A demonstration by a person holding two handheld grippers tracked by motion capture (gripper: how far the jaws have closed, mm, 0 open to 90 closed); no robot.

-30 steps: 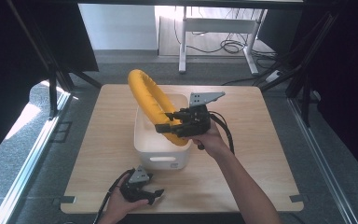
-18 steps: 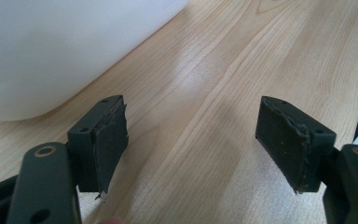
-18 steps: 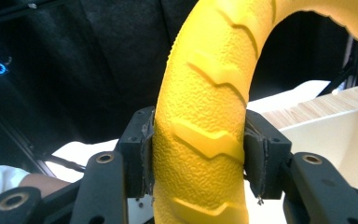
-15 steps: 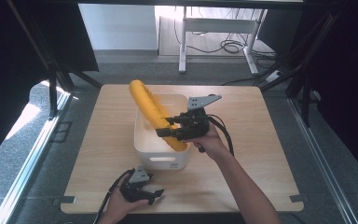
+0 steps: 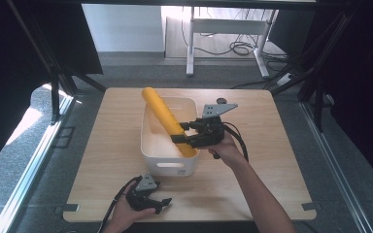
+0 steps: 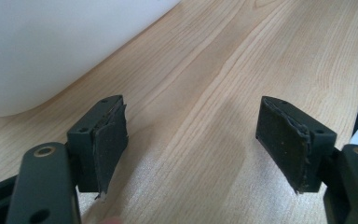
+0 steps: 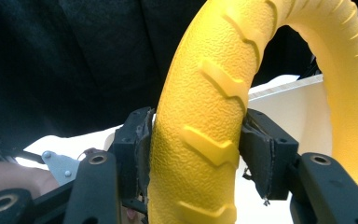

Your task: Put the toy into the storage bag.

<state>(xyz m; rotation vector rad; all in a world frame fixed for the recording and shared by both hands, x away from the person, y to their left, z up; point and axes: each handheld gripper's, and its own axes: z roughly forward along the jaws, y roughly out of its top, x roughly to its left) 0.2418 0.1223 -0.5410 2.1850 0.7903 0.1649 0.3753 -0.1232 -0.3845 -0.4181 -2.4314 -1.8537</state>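
Observation:
A yellow ribbed ring (image 5: 162, 114) leans edge-on in the white bin (image 5: 167, 167), its top over the bin's far left rim. My right gripper (image 5: 182, 133) reaches over the bin's right side and grips the ring's lower part. In the right gripper view the ring (image 7: 200, 116) sits between both pads of the right gripper (image 7: 196, 144), which still touch it; the jaws have just been opening. My left gripper (image 5: 158, 204) rests near the table's front edge, open, and in its own view the left gripper (image 6: 191, 140) has only bare wood between the jaws.
The wooden table (image 5: 272, 170) carries the bin at its middle. In the left gripper view the bin's white wall (image 6: 42, 46) curves past at upper left. Black frame posts flank the table, and a desk with cables stands behind it.
The ring has tipped from standing broadside to leaning lower and edge-on in the bin. My right gripper has sunk with it. The left gripper has stayed put.

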